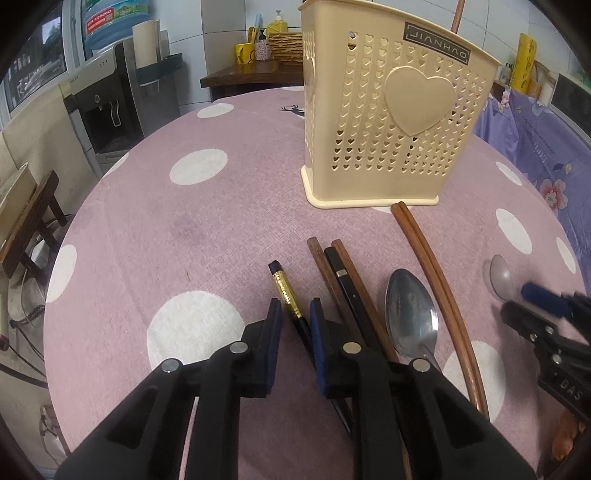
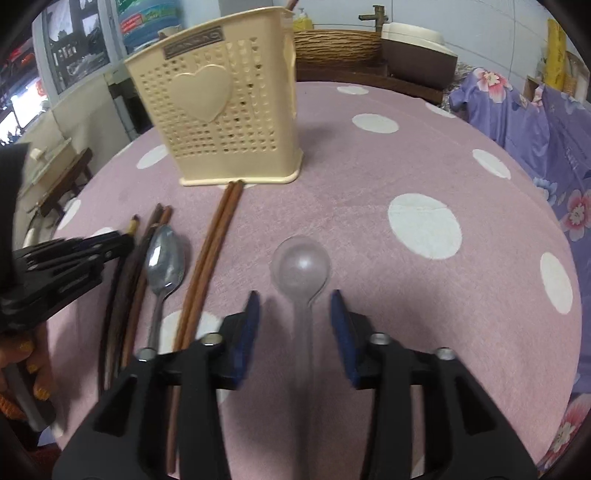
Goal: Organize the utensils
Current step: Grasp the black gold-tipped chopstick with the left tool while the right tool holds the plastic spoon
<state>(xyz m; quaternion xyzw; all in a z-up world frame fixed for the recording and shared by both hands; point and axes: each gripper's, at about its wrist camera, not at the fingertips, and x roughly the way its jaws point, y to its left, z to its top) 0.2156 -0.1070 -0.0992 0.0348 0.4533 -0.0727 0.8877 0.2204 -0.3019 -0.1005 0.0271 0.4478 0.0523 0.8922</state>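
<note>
A cream perforated utensil holder with a heart stands on the pink dotted tablecloth; it also shows in the right wrist view. My left gripper is open, its pads either side of a black chopstick with a gold band. Beside it lie dark and brown chopsticks, a metal spoon and a brown chopstick pair. My right gripper is open astride the handle of a clear plastic spoon lying on the cloth. The right gripper shows at the edge of the left wrist view.
A round table carries everything. A water dispenser stands at the far left. A wicker basket and a box sit on a wooden shelf behind. Purple floral fabric hangs to the right. One stick stands in the holder.
</note>
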